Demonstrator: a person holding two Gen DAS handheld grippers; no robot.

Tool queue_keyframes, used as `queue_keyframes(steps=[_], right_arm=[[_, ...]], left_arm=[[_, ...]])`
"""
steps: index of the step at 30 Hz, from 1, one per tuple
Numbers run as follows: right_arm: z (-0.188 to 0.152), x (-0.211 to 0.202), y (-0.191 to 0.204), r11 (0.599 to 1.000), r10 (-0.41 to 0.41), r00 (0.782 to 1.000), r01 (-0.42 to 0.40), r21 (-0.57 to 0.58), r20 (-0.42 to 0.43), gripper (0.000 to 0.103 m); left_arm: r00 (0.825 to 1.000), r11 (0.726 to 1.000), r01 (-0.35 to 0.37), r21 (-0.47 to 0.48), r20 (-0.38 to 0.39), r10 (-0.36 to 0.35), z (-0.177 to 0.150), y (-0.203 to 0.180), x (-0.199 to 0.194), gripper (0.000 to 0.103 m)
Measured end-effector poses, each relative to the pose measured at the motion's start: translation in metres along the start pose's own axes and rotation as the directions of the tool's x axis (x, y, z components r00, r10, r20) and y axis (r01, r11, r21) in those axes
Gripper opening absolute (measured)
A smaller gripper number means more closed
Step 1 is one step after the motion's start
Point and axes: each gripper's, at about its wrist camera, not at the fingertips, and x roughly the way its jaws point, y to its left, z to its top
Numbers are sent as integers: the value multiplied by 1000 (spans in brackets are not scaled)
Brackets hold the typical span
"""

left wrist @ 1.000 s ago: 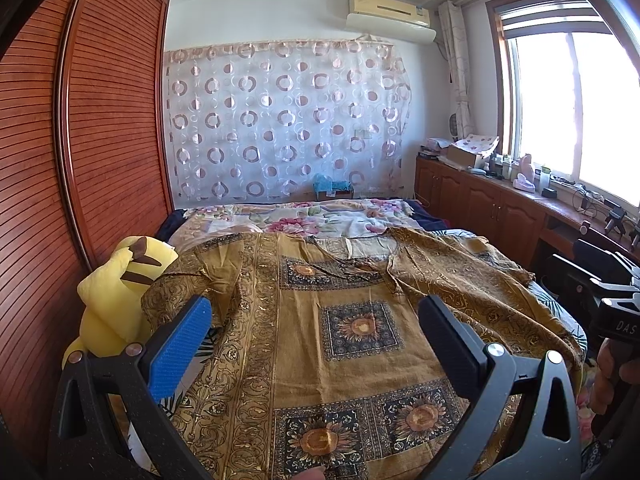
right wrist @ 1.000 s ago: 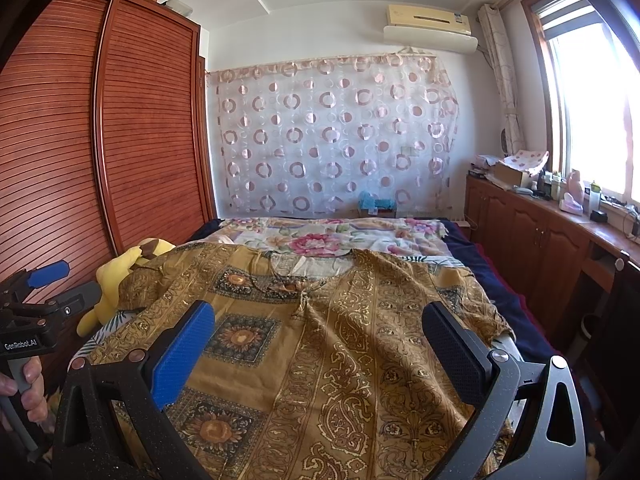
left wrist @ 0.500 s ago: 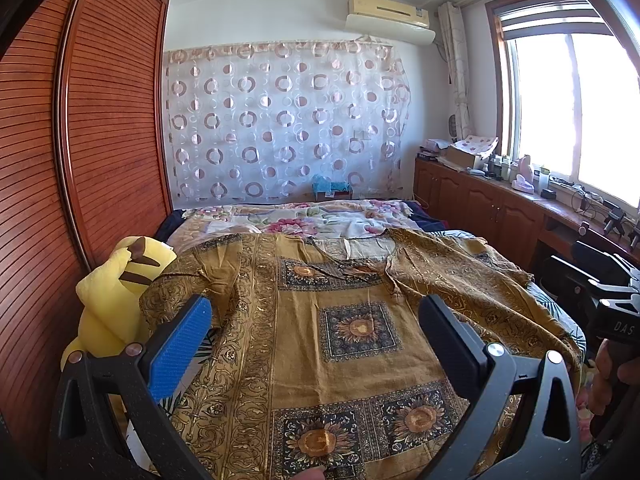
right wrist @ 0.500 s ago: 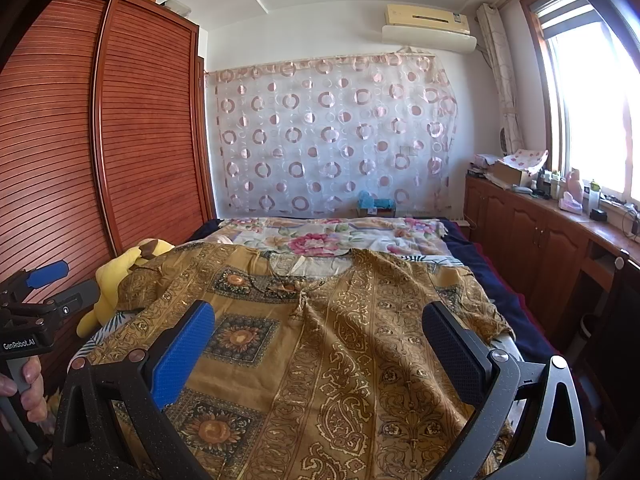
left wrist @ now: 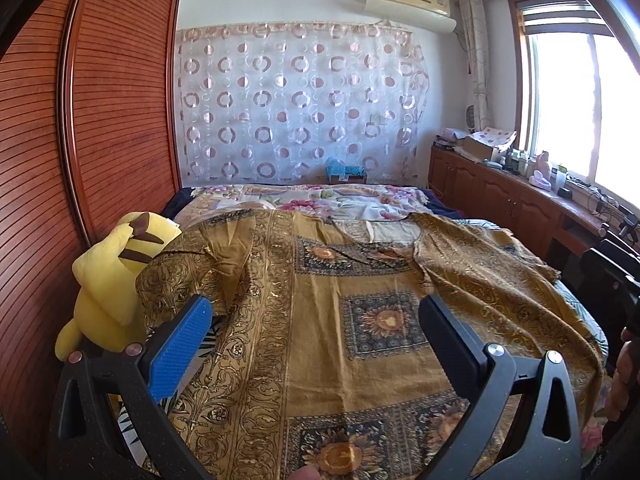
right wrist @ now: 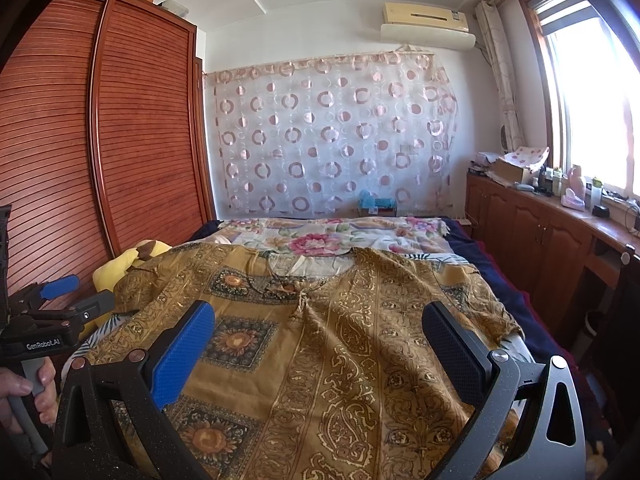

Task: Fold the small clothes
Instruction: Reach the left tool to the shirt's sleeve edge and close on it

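Observation:
A brown and gold patterned garment [left wrist: 340, 292] [right wrist: 344, 320] lies spread flat over the bed, neckline away from me, sleeves out to both sides. My left gripper [left wrist: 316, 320] hovers above its lower middle, open, with nothing between the blue pad and the black pad. My right gripper [right wrist: 320, 332] hovers above the garment's right half, also open and empty. In the right wrist view the left gripper [right wrist: 60, 300] shows at the left edge, held by a hand [right wrist: 24, 392].
A yellow plush toy [left wrist: 108, 292] sits at the bed's left edge against the wooden wardrobe [left wrist: 80, 140]. A floral quilt [right wrist: 320, 236] lies beyond the garment. Low wooden cabinets [right wrist: 540, 232] with clutter run under the window at right.
Both grippers have barely shifted; the left view has drifted slightly. The garment lies unchanged.

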Motion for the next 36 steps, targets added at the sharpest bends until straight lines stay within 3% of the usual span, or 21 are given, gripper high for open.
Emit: queue_keyframes(steps=[7,14,26,32,36], right_arm=[[0,26,5,1000,0,1000,1,-19,11,103],[1,53,8,997,52,997,-55,-51,-58,103],[5,95,6,987,120,972,-138,-79,-200,103],[9,104,7,981,127,961,-159,-112,-245,103],[12,108,8,978,120,956,-160,-134,-267,103]], left_arm=[[998,999,-50,11,-33,50,-8,18,33,103],[993,997,-75,7,-95,75,-15,43,53,103],[989,997,-27,-70,-148,17,-8,124,75,100],[973,994,-28,-102,-230,4,-9,161,105,82],[949,993,-28,-115,-316,-10,-16,177,129,82]])
